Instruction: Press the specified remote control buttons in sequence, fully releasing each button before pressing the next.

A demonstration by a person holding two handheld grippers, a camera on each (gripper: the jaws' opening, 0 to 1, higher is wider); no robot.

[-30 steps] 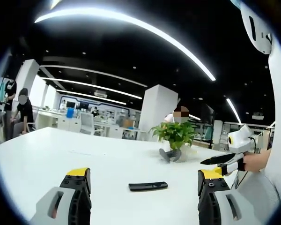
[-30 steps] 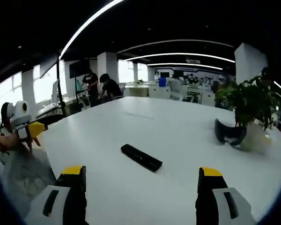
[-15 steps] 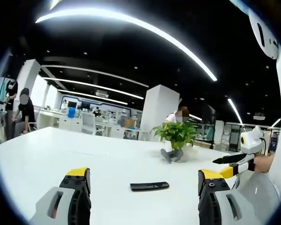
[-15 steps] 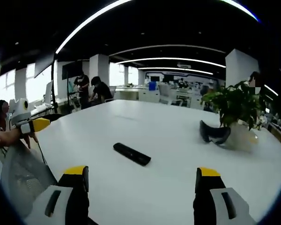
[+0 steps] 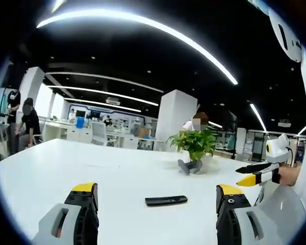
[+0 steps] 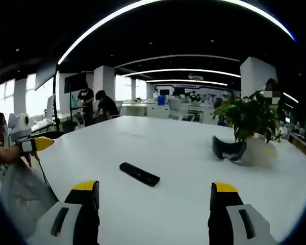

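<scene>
Left gripper [image 5: 155, 204]: jaws wide apart, empty, held above white table [image 5: 51, 168].
Right gripper [image 6: 153, 201]: jaws spread, empty; also seen from the side [image 5: 252, 174].
Remote control [image 5: 166, 200]: black, flat on table, ahead of both grippers, untouched [image 6: 139, 174].
Progress: apparently no press under way; whole button sequence seemingly left.
Pot [image 6: 257, 150]: holds leafy green plant [image 6: 247, 115]; dark curved object [image 6: 228, 149] in front.

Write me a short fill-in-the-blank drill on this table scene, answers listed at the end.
1. The black remote control lies flat on the white ____.
2. Each hand-held gripper has jaw tips coloured ____.
3. The potted plant has ____ leaves.
4. In the right gripper view, the dark headset sits ____ the plant's pot.

Missing words: table; yellow; green; beside
</scene>
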